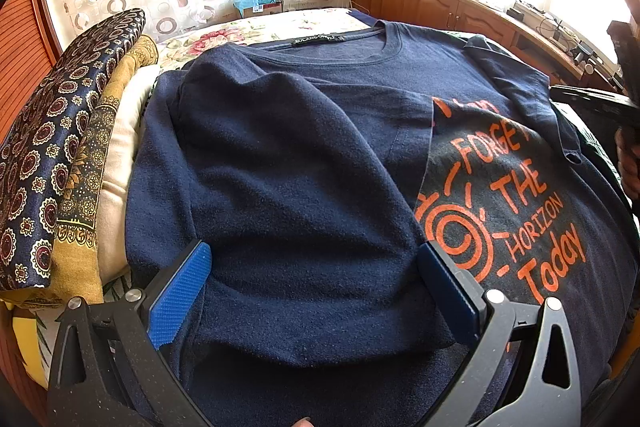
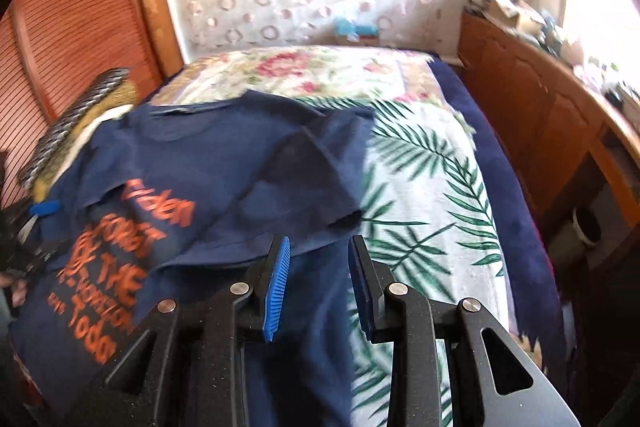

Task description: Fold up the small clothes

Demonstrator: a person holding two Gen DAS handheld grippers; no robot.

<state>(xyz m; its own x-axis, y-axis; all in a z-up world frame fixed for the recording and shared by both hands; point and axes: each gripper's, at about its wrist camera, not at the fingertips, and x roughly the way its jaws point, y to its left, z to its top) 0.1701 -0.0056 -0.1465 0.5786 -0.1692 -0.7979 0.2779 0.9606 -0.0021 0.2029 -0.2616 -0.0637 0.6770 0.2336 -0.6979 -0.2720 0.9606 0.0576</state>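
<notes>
Two grippers: both with jaws apart, pinching nothing;
Shirt (image 1: 304, 163): spread on the bed (image 2: 420, 163), one side folded inward;
Left gripper (image 1: 316, 291): wide, straddling the folded panel;
Right gripper (image 2: 318, 283): narrow gap, over the shirt's edge.

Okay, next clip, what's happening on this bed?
A person is folding a navy T-shirt with orange lettering on a bed with a leaf-print cover. One side is already folded over the front, hiding part of the print. The left hand-held gripper is open, its fingers straddling the folded part near the hem. The right hand-held gripper is open with nothing between its pads, above the shirt's other edge near the loose sleeve.
</notes>
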